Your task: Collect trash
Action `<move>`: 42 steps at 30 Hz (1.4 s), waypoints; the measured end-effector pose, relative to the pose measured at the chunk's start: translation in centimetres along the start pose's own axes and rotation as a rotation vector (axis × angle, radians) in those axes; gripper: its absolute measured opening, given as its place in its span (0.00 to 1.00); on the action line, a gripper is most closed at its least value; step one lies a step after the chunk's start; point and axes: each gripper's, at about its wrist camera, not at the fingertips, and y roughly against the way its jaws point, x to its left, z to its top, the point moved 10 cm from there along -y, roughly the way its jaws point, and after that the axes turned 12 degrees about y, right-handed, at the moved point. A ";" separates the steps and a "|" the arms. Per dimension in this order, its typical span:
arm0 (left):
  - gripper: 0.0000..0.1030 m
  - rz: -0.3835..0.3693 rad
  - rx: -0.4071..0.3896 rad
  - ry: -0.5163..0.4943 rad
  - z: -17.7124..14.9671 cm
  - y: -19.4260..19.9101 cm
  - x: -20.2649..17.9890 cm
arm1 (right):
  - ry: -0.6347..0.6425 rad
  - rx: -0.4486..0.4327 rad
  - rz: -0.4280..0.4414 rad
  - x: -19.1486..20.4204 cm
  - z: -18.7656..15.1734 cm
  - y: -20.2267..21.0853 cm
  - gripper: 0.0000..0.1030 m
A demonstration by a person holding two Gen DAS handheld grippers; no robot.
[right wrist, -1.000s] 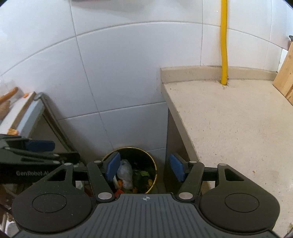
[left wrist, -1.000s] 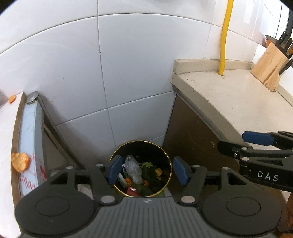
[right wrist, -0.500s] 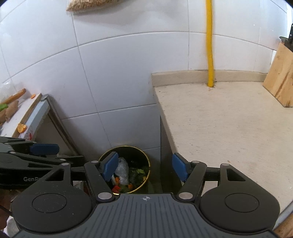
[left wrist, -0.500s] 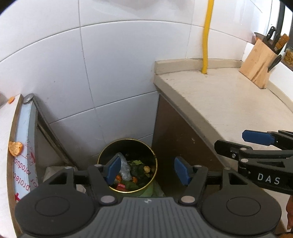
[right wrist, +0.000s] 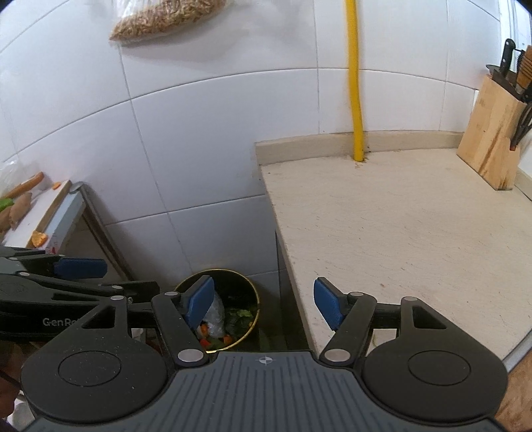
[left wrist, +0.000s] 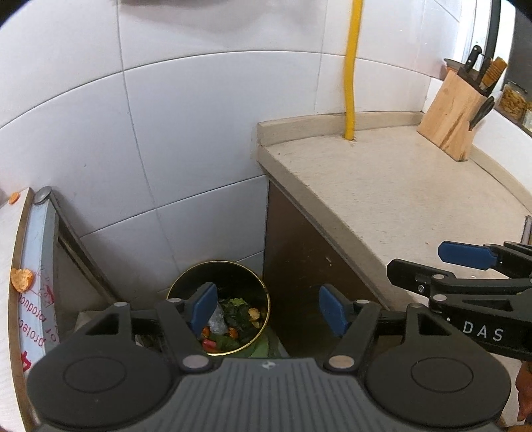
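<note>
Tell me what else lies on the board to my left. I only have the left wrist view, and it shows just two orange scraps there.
Observer: A whole carrot lies farther back, past your frame's edge.
Operator: Anything beside it?
Observer: Brown tubers, perhaps sweet potatoes. They look whole, so probably not trash.
Operator: And higher up, above my frame?
Observer: A clear bag of something grain-like hangs there.
</note>
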 end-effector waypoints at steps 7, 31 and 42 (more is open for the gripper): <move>0.61 -0.007 -0.003 -0.011 -0.2 0.6 -0.8 | -0.009 -0.004 -0.009 -0.8 -0.3 1.0 0.71; 0.60 0.014 0.026 0.002 -0.7 0.2 -1.2 | -0.007 0.024 0.014 -1.4 -0.8 0.8 0.71; 0.60 0.024 0.030 0.009 -0.8 0.2 -0.9 | -0.004 0.033 0.019 -1.0 -1.0 0.7 0.71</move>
